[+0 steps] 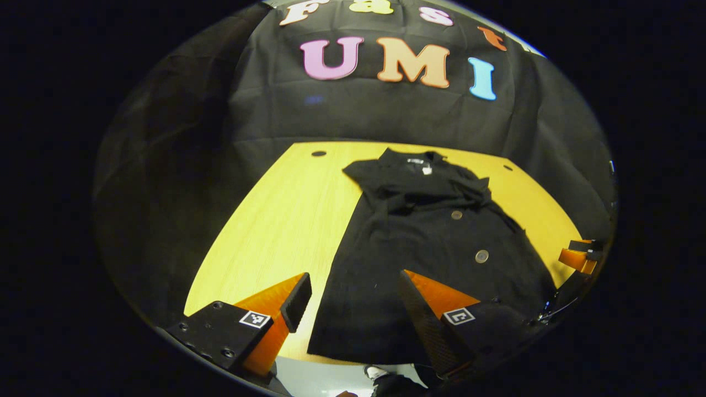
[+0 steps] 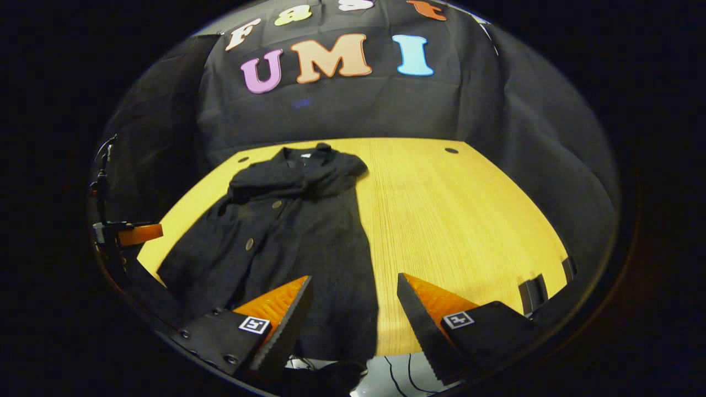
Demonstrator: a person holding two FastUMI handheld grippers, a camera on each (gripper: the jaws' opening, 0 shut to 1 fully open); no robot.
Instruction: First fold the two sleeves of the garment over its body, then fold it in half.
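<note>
Left gripper view. Left gripper (image 1: 353, 292): fingers spread wide, nothing between them, poised above the near hem of the garment. Garment (image 1: 424, 259): black, buttoned, lying flat on the table with collar toward the far edge and hem at the near edge; both sleeves folded in across the upper body. Buttons (image 1: 481, 256): two seen down the front. Table (image 1: 287, 220): yellow wood, two dark round holes near the far edge. Right gripper (image 1: 579, 256): part seen at the right edge, beside the garment; opening cannot be told from here.

Right gripper view. Right gripper (image 2: 353, 292): fingers spread wide, holding nothing, above the near hem's right corner. Garment (image 2: 287, 237): on the left half of the table (image 2: 469, 220), sleeves (image 2: 276, 179) bunched over the chest below the collar. Left gripper (image 2: 129, 234): part seen at the far left, just beside the garment's edge.
</note>
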